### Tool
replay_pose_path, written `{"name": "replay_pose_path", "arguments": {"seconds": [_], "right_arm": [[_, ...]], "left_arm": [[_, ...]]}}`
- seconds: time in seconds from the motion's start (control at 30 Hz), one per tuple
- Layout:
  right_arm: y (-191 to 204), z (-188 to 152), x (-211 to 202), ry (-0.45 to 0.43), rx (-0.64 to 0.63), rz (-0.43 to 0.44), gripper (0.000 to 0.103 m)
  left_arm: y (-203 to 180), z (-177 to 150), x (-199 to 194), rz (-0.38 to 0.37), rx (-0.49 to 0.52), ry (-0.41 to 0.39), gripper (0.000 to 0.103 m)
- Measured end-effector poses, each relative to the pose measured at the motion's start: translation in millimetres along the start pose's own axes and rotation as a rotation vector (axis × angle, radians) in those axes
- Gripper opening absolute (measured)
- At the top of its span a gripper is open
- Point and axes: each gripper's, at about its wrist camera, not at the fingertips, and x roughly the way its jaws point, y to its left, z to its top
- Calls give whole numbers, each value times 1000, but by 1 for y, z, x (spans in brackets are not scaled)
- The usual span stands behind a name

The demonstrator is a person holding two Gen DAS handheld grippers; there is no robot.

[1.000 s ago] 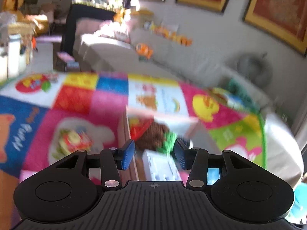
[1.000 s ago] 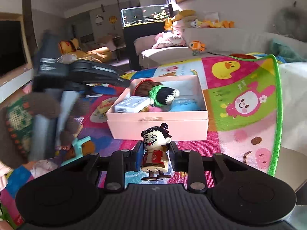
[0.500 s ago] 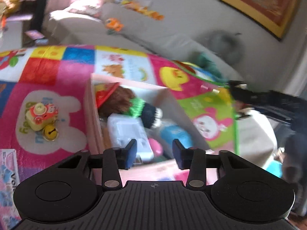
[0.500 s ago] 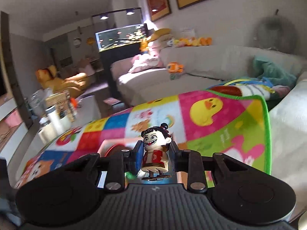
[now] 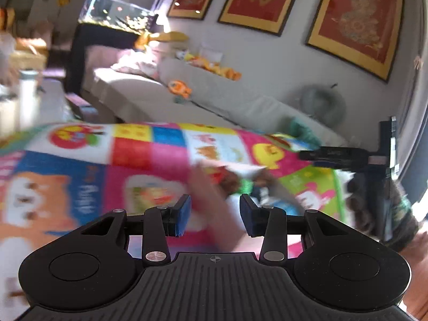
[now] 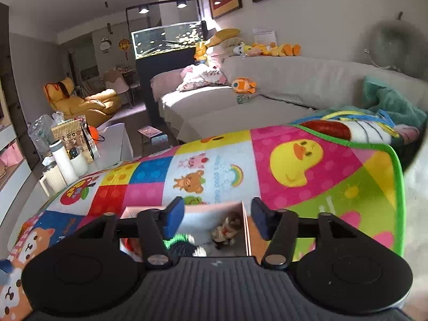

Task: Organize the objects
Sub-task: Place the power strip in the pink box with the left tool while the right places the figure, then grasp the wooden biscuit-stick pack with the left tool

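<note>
My right gripper is open and empty, held just above the pink box. The small doll figure lies blurred inside the box, at its far right corner, beside a green and black knitted toy. My left gripper is open and empty above the colourful play mat. The pink box and the toys in it show blurred just beyond the left fingers. The right gripper shows at the right edge of the left wrist view.
The play mat covers the surface under the box. A grey sofa with plush toys stands behind it. A white side table with bottles is at the left. A fish tank stands at the back.
My right gripper has opened and the doll figure has dropped out of it into the pink box. My left gripper has swung back and tilted up, and its view is blurred with motion.
</note>
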Motion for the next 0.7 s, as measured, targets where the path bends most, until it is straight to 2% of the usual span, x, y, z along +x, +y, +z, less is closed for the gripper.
{"name": "replay_pose_path", "arguments": {"seconds": [0.07,0.13,0.2,0.33,0.4,0.53,0.63,0.7], "right_arm": [[3,-14,-12,6,-19,0,60],[8,-34,-26,23,-38,19,71],[16,-55,-39,48,-64,40,77],[42,-105,-58,122,-118,99,89],[55,-129,-63,155,-149,117,90],[81,-170,-66,194,-209,114,92],[91,-186,-64,200,-214,108,95],[91,-188,-60,215,-189,117,99]], "left_arm": [[11,-11,-16,43,1,19,44],[21,-23,-29,58,-20,51,44],[27,-35,-38,74,-28,76,44],[30,-49,-54,57,-48,106,44],[31,-52,-58,47,-55,105,44],[30,-46,-43,109,-145,120,44],[32,-41,-12,189,-198,174,44],[31,-39,8,211,-220,197,44]]}}
